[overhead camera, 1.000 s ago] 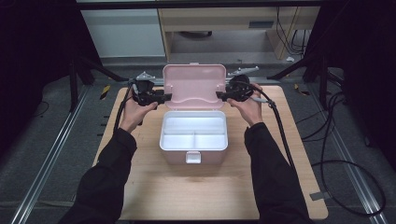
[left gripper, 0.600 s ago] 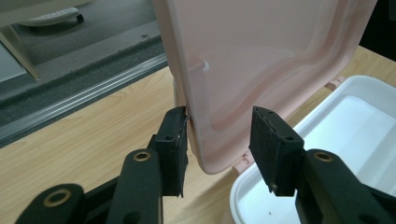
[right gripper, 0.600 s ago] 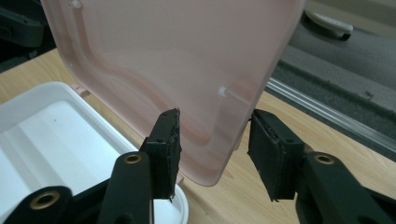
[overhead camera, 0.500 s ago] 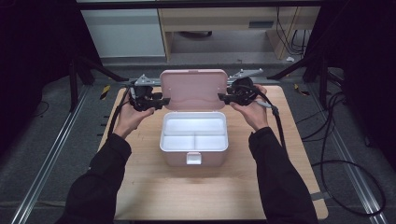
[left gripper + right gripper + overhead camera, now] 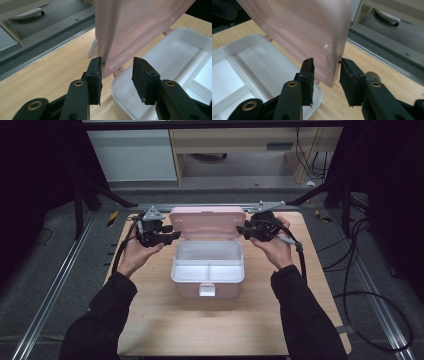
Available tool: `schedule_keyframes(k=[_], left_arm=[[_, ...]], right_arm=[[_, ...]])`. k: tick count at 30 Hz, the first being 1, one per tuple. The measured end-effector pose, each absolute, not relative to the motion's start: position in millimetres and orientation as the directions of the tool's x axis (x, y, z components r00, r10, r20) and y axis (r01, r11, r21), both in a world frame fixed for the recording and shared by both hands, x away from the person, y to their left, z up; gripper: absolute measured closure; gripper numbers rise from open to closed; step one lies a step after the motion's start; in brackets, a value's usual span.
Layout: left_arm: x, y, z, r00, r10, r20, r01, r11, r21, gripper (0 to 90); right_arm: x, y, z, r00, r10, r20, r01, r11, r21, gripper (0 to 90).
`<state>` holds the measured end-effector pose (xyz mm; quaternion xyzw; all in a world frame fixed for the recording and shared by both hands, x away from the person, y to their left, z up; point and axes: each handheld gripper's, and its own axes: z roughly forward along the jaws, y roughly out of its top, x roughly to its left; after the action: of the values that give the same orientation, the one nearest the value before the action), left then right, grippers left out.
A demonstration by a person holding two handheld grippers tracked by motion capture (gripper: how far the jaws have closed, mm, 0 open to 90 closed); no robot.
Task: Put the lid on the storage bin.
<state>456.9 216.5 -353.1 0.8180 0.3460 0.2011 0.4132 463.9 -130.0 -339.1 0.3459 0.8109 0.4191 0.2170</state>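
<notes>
Bracketing the upright pink lid [image 5: 207, 222] of the box [image 5: 207, 270], mid-table toward the far edge: left gripper [image 5: 117, 72] and right gripper [image 5: 326, 72] both parted around its side edges, not clamped. Next, judged: pinch, then swing it.

One box [image 5: 207, 270], two claws [image 5: 172, 236] [image 5: 241, 230]

Glossy translucent pink plastic lid [image 5: 207, 221], smooth white plastic box [image 5: 207, 275], matt wooden table [image 5: 225, 320]
</notes>
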Motion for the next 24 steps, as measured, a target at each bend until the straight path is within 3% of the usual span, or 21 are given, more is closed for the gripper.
schedule_keyframes(k=[8, 16, 24], left_arm=[[438.1, 220.3, -359.8, 0.679, 0.731, 0.058, 0.392, -0.429, 0.814, 72.2], [423.9, 222.9, -369.2, 0.703, 0.708, 0.076, 0.391, -0.473, 0.790, 72.4], [411.9, 225.6, -378.7, 0.713, 0.697, 0.074, 0.391, -0.483, 0.784, 71.5]], right_arm=[[444.4, -125.7, -344.7, -0.687, 0.714, -0.137, 0.324, 0.469, 0.822, 68.1], [422.7, -132.6, -359.9, -0.720, 0.684, -0.117, 0.333, 0.488, 0.807, 61.0], [410.4, -135.2, -373.6, -0.732, 0.673, -0.106, 0.343, 0.499, 0.796, 59.7]])
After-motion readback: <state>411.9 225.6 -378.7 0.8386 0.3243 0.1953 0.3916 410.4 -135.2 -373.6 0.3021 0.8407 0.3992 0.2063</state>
